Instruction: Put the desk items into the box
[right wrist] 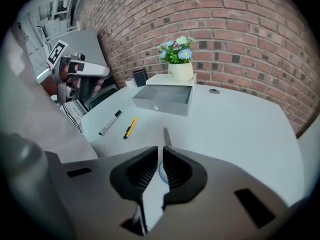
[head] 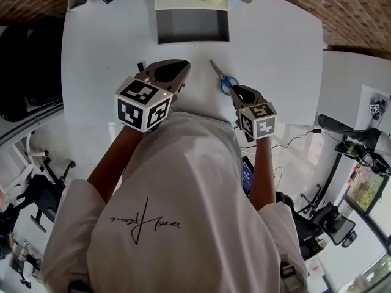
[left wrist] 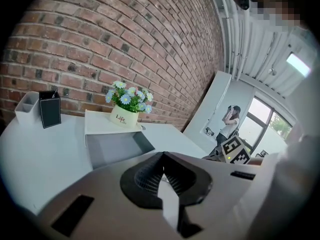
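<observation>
Right gripper view as guide: part the right hand-held gripper [right wrist: 160, 151], all but closed and empty above the blue-handled scissors [right wrist: 166, 136] on the tabletop [right wrist: 235, 129], settle over the handles, clamp, then carry to the grey box [right wrist: 162, 104], keeping the closed left hand-held gripper [left wrist: 163, 156] clear.

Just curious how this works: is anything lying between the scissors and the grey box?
Nothing visible. Bare table runs from the scissors to the open box; the marker and yellow knife lie off to the left.
</observation>
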`<state>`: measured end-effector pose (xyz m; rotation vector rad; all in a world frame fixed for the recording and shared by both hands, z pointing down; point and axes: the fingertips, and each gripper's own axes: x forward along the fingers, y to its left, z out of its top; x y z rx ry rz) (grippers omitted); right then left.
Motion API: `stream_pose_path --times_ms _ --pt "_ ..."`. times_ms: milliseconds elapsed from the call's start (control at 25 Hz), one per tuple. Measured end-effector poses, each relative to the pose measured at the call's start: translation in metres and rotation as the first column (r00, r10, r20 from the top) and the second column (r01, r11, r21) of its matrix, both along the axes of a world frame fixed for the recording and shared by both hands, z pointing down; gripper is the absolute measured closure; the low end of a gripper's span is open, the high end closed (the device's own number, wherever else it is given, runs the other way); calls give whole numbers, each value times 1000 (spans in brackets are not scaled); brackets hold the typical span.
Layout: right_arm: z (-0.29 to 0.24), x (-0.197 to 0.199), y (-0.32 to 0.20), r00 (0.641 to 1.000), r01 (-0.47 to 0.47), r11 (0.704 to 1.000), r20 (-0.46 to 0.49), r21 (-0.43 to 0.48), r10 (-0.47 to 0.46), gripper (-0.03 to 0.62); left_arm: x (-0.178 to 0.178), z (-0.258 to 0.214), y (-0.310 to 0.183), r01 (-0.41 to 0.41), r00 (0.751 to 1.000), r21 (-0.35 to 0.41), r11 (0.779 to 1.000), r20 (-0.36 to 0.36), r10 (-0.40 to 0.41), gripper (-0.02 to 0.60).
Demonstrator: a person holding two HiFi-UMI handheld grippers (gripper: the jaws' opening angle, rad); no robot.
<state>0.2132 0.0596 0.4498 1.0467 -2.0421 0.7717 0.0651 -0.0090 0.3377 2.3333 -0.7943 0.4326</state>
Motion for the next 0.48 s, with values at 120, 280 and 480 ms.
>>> stream_pose_path --times_ms 120,280,480 --pt "12 -1 2 1000 13 1000 -9 -26 -14 563 -1 0 0 -2 1000 -5 1000 -1 2 577" --pt "22 -1 4 1000 8 999 -2 -50 -8 559 -8 -1 -3 41 999 0 999 -2 -41 577" --pt "35 1 6 998 20 997 -55 -79 -24 505 -12 2 -2 43 999 -12 999 -12 -43 577"
